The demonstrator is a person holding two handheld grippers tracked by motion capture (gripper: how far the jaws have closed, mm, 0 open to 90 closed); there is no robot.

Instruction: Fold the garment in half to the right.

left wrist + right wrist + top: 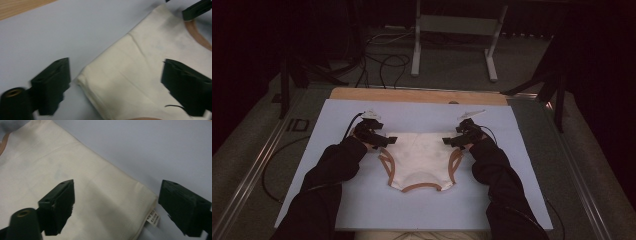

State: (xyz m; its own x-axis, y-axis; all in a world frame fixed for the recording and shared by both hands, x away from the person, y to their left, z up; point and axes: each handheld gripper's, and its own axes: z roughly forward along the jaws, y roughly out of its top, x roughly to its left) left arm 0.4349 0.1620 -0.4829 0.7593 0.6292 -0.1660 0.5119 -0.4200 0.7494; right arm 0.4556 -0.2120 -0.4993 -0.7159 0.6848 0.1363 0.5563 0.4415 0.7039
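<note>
Lying flat at the centre of the high view, the cream garment [421, 157] rests on the pale blue mat [337, 200], its folded top edge running left to right across the frame and its brown trim [422, 188] curving along the lower edge and up both sides. That long top edge is what matters here: each gripper sits at one end of it.

At the left of the high view, the left gripper [388, 141] hovers over the garment's upper left corner. In the left gripper view its jaws stand wide apart, one over bare mat at lower left, the other over cloth at the right of the frame, with the folded corner [81, 81] between them and no pad pressing on it.

To the right in the high view, the right gripper [448, 142] mirrors it at the upper right corner. Its jaws are likewise spread wide in the right gripper view, the left one over cloth, the right one over the mat, and the corner bearing a small white label [153, 218] lies between them, untouched.

Neither hand is nearer than the other; each has its own corner just beneath and inward of it. Judging from this, any fresh grip would call for the jaws to drop and close along the fold line.
</note>
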